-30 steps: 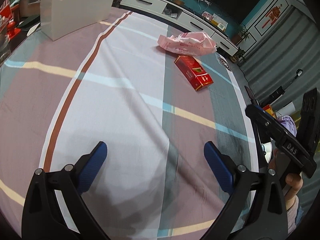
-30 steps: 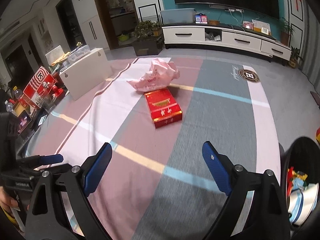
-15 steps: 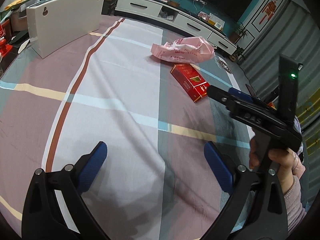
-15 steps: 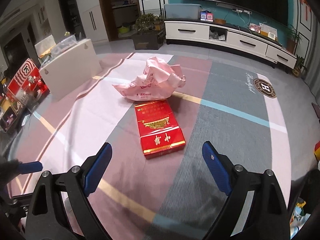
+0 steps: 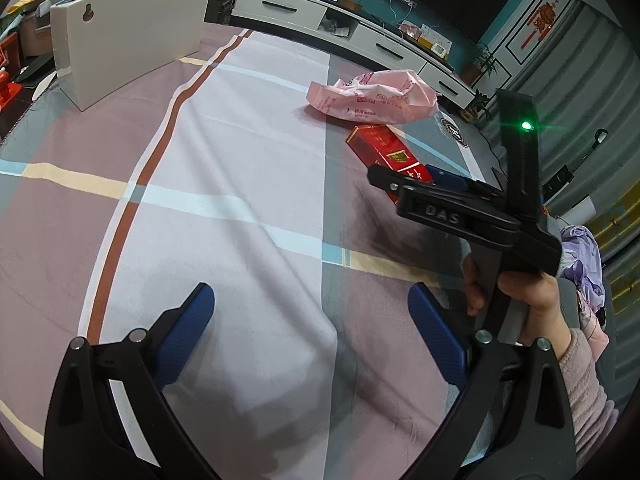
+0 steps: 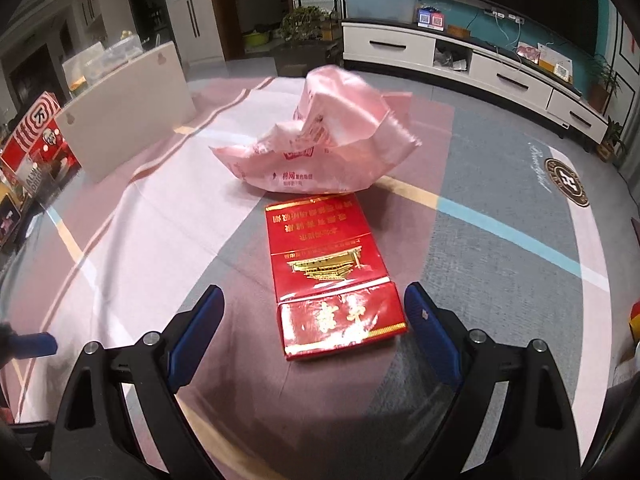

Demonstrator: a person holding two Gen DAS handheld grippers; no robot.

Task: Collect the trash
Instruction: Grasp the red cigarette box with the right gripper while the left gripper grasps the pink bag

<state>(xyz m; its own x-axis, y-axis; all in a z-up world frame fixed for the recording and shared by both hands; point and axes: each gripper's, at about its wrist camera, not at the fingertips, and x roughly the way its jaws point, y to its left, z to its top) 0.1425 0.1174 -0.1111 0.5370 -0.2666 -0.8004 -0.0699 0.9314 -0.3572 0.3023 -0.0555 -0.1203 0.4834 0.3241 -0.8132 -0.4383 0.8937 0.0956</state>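
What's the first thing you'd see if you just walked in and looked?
Probably the bright red box, lying flat on the striped cloth right in front of the open right tongs. Just behind it sits a crumpled pink plastic bag. The left tongs hang open over bare cloth, off to the side.

1 red box (image 6: 332,276), 1 pink bag (image 6: 320,148), 1 white board (image 5: 128,36), 2 tongs
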